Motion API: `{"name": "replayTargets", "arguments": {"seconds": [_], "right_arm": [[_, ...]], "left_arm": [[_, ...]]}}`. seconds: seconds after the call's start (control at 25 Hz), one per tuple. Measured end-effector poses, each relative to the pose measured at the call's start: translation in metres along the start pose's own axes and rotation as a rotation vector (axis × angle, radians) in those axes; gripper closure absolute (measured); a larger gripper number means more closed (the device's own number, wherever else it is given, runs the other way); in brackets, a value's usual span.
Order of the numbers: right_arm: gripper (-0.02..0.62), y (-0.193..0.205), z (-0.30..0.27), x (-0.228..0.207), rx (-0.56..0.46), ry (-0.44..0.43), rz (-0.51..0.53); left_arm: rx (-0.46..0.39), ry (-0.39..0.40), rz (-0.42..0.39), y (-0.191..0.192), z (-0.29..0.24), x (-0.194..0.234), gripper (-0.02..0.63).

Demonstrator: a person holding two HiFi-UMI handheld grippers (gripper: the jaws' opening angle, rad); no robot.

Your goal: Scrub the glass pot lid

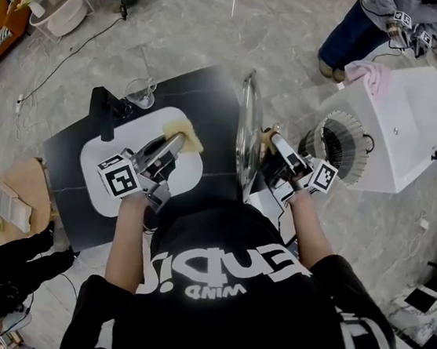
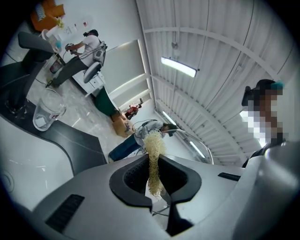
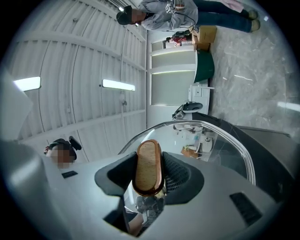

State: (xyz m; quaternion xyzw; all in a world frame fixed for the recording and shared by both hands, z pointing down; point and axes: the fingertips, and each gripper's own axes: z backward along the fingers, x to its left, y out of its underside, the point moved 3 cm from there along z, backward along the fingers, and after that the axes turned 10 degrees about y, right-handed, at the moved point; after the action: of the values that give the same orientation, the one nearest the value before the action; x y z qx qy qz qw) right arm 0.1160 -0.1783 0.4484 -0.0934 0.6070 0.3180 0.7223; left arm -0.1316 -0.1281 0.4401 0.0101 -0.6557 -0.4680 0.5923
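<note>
In the head view the glass pot lid [image 1: 245, 130] stands on edge above the dark table [image 1: 205, 89], its face turned to the left. My right gripper [image 1: 271, 151] is shut on the lid's brown oval knob [image 3: 148, 165], and the lid's metal rim [image 3: 234, 140] arcs beyond the jaws in the right gripper view. To the lid's left, over the white basin [image 1: 96, 174], my left gripper [image 1: 173, 147] is shut on a yellow fibrous scrub pad [image 1: 189, 140]. That pad [image 2: 153, 157] sticks up between the jaws, a little apart from the lid [image 2: 199, 143].
A glass measuring cup [image 1: 140, 91] and a black faucet [image 1: 102, 110] stand at the basin's far left. A white box with a round fan [image 1: 398, 125] sits to the right of the table. Other people [image 1: 375, 23] are at work further off.
</note>
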Motion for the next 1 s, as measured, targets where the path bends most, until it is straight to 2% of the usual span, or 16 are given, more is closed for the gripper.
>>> {"name": "replayTargets", "arguments": {"seconds": [0.24,0.36,0.64,0.8,0.88,1.0], "right_arm": [[0.422,-0.009,0.003,-0.008,-0.014,0.124,0.072],[0.421,-0.009,-0.001,-0.012,0.010,0.201,0.143],[0.422,0.001,-0.017,-0.026,0.096,0.462,0.381],[0.422,0.009,-0.030,-0.025,0.230,0.594,0.648],[0.421,0.016,-0.036,-0.025,0.298,0.635,0.750],[0.421,0.023,-0.041,-0.027,0.340,0.642,0.778]], "left_arm": [[-0.063,0.018,0.006,-0.010,0.005,-0.009,0.555],[-0.070,0.028,-0.001,-0.013,0.005,-0.014,0.555],[-0.079,0.032,-0.004,-0.015,0.006,-0.016,0.555],[-0.076,0.029,-0.001,-0.014,0.005,-0.014,0.555],[-0.077,0.029,0.001,-0.013,0.005,-0.013,0.555],[-0.077,0.033,0.002,-0.013,0.003,-0.014,0.555]]}}
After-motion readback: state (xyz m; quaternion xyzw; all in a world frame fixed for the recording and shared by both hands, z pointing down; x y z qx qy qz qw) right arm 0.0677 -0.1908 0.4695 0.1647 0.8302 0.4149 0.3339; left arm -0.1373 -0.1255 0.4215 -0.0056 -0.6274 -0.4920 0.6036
